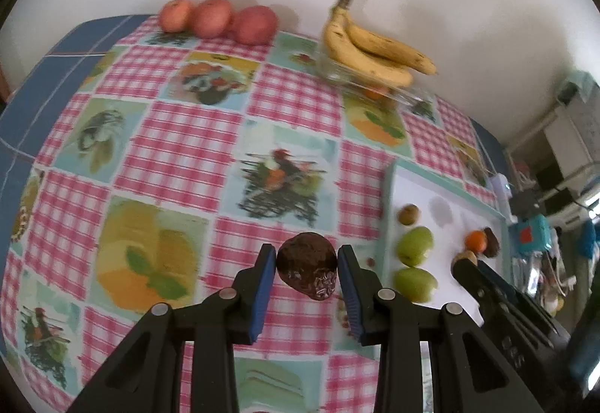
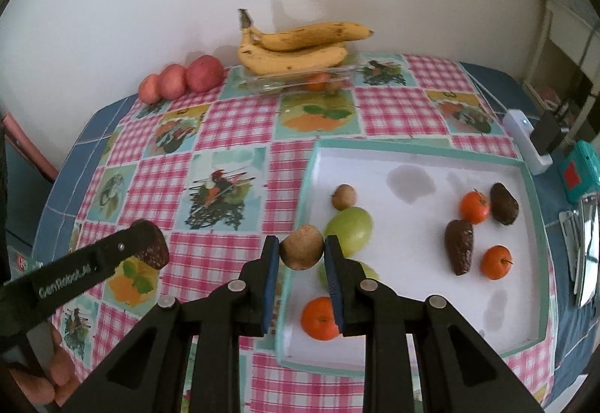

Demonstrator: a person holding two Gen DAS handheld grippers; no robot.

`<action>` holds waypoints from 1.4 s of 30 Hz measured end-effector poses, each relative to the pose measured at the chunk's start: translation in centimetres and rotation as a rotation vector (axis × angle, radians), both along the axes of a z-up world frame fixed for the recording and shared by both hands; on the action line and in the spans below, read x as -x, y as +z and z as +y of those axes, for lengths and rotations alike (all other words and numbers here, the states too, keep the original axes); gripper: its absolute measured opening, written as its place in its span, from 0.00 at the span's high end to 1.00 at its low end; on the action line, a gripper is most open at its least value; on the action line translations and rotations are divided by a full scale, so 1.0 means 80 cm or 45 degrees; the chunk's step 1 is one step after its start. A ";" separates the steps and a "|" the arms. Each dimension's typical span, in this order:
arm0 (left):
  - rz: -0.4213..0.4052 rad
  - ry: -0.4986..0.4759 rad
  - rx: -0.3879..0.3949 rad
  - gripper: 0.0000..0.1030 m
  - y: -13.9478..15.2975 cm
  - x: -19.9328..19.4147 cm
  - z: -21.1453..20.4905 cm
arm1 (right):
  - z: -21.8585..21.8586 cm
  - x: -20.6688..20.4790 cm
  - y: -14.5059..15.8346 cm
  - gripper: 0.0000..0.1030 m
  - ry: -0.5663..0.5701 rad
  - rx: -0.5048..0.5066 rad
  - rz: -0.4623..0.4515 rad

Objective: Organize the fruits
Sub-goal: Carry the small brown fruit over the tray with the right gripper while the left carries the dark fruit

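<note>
While both claws hang over the checkered table (image 2: 240,120), left claw (image 1: 307,272) is clamped on a dark brown scaly fruit (image 1: 306,265), right claw (image 2: 302,250) clamped on a kiwi (image 2: 302,247) above the white tray's (image 2: 412,158) left rim. Tray holds tangerines, green fruits, two more dark fruits; bananas (image 2: 296,49) sit on a glass dish by the wall.

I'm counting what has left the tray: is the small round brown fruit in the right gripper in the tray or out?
Out. The small round brown fruit is clamped between the right gripper pads, above the white tray's teal rim.
</note>
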State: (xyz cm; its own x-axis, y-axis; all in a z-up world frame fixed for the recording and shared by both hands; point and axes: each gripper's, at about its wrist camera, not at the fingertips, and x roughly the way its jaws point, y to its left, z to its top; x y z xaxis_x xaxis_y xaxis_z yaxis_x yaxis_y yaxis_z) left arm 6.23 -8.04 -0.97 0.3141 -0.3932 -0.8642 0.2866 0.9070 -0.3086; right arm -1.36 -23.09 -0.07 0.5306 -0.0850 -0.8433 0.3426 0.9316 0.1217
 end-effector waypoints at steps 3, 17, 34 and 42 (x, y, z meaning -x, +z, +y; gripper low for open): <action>-0.010 -0.066 -0.010 0.65 0.001 0.012 -0.023 | -0.022 0.007 -0.005 0.75 -0.051 -0.003 0.022; 0.079 -0.394 -0.007 0.65 -0.021 0.078 -0.121 | -0.142 0.070 -0.022 0.75 -0.390 -0.069 0.078; 0.160 -0.560 -0.106 0.65 -0.068 0.113 -0.175 | -0.156 0.080 -0.089 0.75 -0.370 -0.137 0.321; 0.146 -0.599 -0.154 0.65 -0.075 0.122 -0.187 | -0.157 0.081 -0.093 0.75 -0.364 -0.151 0.319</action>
